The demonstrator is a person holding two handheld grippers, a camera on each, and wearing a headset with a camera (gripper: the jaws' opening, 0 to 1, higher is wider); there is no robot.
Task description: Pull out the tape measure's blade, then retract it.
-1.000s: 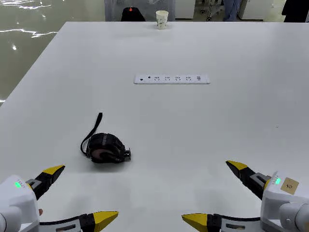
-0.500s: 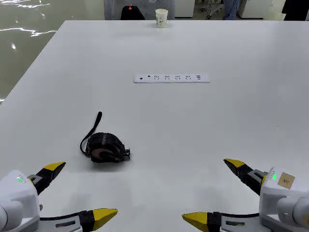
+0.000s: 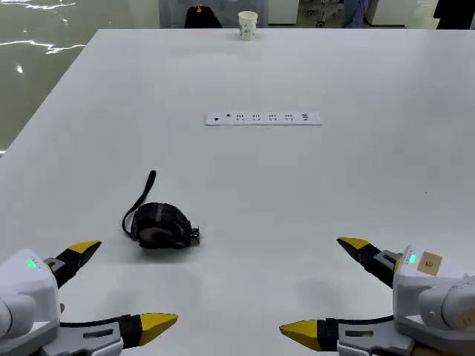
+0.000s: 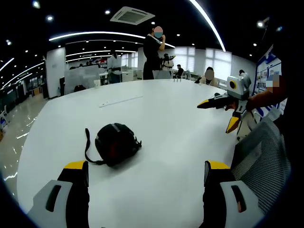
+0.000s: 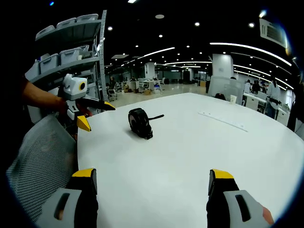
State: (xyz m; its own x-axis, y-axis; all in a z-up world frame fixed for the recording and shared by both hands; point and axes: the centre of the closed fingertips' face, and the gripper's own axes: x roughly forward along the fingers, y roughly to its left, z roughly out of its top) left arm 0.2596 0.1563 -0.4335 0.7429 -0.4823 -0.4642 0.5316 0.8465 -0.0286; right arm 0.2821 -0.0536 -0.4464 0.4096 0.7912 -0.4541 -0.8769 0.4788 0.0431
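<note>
Black tape measure (image 3: 159, 226); left gripper (image 3: 133, 281), right gripper (image 3: 313, 285) — agape

Your white table (image 3: 334, 185) is brightly, evenly lit by ceiling lights (image 4: 95, 34) overhead (strips and spots, plain in both gripper views). Shadows are soft; the tape measure (image 3: 158, 226) casts a thin one. Glare streaks the glossy floor (image 3: 30, 59). Fisheye bending curves the gripper views' edges; the head view is sharp.
</note>
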